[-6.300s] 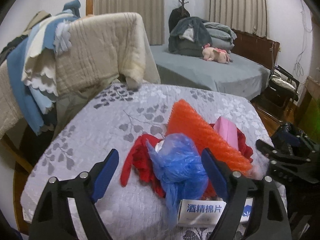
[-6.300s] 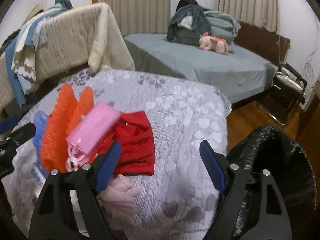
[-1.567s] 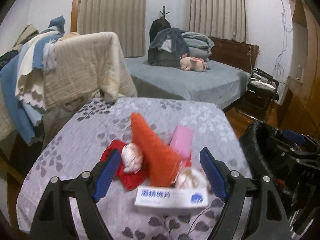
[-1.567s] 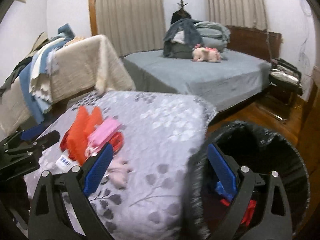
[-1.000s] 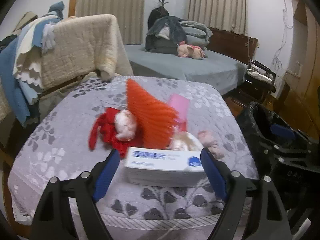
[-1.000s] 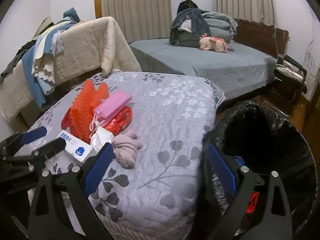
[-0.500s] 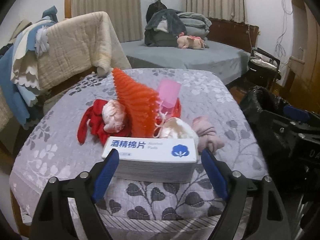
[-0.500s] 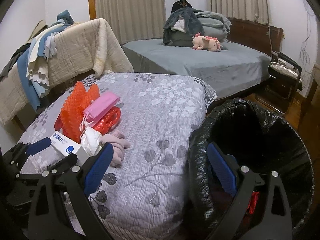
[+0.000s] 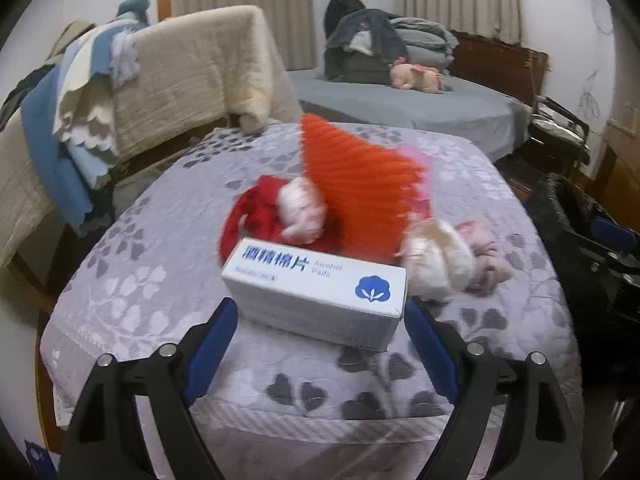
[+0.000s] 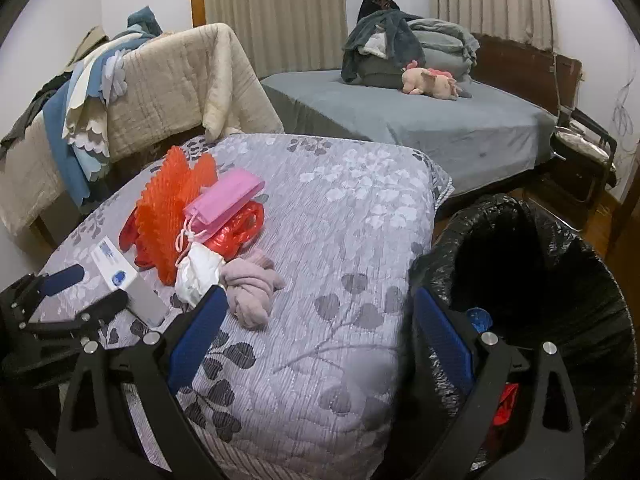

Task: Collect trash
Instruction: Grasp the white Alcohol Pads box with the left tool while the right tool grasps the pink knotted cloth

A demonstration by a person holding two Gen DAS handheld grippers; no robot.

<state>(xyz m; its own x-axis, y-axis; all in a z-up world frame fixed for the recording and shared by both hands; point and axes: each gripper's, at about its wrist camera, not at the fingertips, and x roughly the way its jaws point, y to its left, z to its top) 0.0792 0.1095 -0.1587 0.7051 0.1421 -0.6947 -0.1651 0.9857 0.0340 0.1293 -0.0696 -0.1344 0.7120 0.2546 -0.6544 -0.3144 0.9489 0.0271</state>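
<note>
alcohol pads box [image 9: 316,286] on the quilted table [image 9: 132,280], front of the trash pile | your left gripper [image 9: 320,340] spread wide, box between its tips, pads not pressing | orange mesh [image 9: 356,184] right behind box | your right gripper [image 10: 316,328] open, empty, straddling the black bin bag [image 10: 560,264] rim beside the table

We are seeing a white box [image 9: 316,286] with blue lettering, an orange ribbed net [image 9: 356,184], a pink pouch [image 10: 224,200], a black bin bag [image 10: 560,272], and a grey leaf-patterned quilt [image 10: 340,240].
</note>
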